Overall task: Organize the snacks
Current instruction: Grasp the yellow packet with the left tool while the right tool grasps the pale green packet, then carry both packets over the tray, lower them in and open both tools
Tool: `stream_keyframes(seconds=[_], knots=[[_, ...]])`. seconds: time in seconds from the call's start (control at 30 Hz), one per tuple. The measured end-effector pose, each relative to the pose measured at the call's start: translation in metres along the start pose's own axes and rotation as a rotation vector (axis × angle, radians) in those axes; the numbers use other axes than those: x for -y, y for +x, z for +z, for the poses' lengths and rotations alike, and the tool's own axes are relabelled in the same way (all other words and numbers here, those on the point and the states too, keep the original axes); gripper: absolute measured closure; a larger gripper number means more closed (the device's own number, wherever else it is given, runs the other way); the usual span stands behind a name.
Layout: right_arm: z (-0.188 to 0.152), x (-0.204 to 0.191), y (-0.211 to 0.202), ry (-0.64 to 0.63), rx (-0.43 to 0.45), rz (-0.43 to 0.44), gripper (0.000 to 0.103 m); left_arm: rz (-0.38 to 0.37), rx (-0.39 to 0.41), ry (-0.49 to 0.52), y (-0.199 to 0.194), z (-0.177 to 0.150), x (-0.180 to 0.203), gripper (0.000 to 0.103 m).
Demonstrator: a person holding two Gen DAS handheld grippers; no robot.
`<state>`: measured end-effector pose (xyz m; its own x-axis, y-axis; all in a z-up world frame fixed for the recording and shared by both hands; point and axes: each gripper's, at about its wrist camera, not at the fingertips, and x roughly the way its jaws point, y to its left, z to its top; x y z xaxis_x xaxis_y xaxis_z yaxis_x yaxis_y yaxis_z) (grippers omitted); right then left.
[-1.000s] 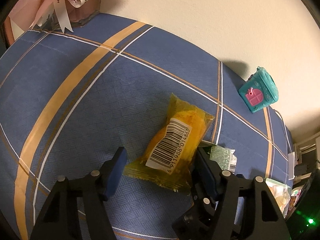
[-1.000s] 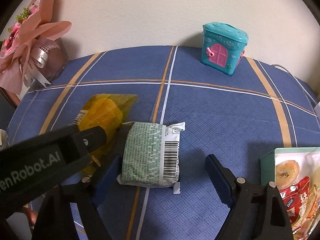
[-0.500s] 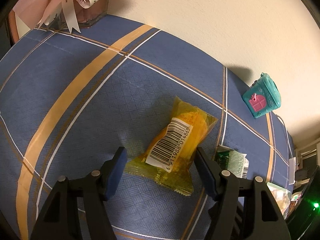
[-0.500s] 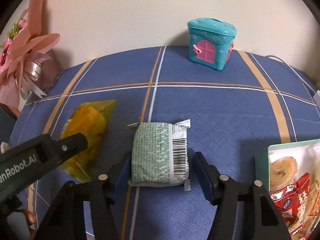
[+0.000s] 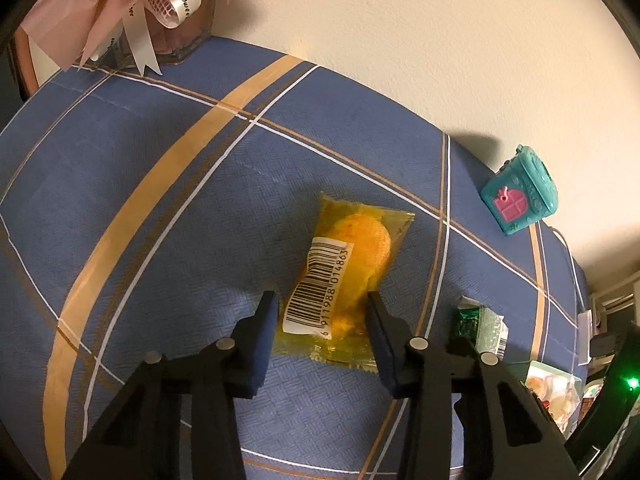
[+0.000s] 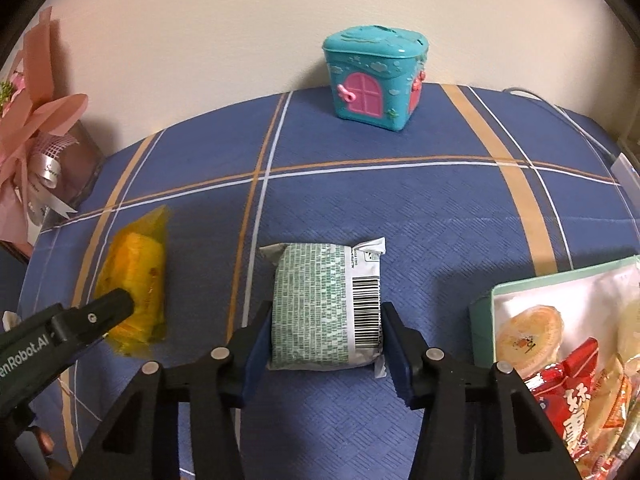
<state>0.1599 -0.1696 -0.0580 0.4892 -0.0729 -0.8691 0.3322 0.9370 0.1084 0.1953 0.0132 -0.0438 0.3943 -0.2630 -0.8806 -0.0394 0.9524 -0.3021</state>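
A yellow snack packet [image 5: 340, 272] with a barcode label lies on the blue plaid tablecloth [image 5: 160, 220]. My left gripper [image 5: 320, 320] is closing on its near end, and both pads touch the wrapper. In the right wrist view the same yellow packet [image 6: 136, 272] lies at the left with a left fingertip [image 6: 120, 304] on it. A green and white snack packet [image 6: 326, 304] sits between the pads of my right gripper [image 6: 326, 336], which is closing and presses both its sides. From the left wrist view, only the top of that green packet [image 5: 482, 326] shows.
A mint green box [image 6: 484, 320] holding several wrapped snacks stands at the right; it shows small as the box [image 5: 552, 380] in the left view. A teal toy house [image 6: 376, 80] stands by the wall. A pink bouquet [image 6: 36, 120] fills the far left corner.
Both pairs of jaws have narrowed onto their packets. The yellow packet has turned straighter between the left fingers. The right gripper has shifted, so the green packet now sits centred between its pads.
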Motion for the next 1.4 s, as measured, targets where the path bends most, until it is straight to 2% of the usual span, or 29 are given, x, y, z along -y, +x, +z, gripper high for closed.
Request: stream_keyframes(seconds=[0.57, 1.03, 1.33, 1.4], knots=[[0.005, 0.009, -0.014, 0.059, -0.051, 0.014, 0.051, -0.037, 0.046, -0.039, -0.035, 0.002, -0.009, 0.064], [0.003, 0.02, -0.074, 0.102, -0.028, 0.025, 0.051, -0.082, 0.097, -0.051, -0.09, -0.007, -0.003, 0.064], [-0.007, 0.015, -0.122, 0.036, 0.028, -0.01, 0.051, -0.116, 0.124, -0.032, -0.123, -0.022, 0.007, 0.065], [-0.01, 0.017, -0.131, 0.032, 0.038, -0.012, 0.051, -0.125, 0.134, -0.025, -0.132, -0.026, 0.01, 0.074]])
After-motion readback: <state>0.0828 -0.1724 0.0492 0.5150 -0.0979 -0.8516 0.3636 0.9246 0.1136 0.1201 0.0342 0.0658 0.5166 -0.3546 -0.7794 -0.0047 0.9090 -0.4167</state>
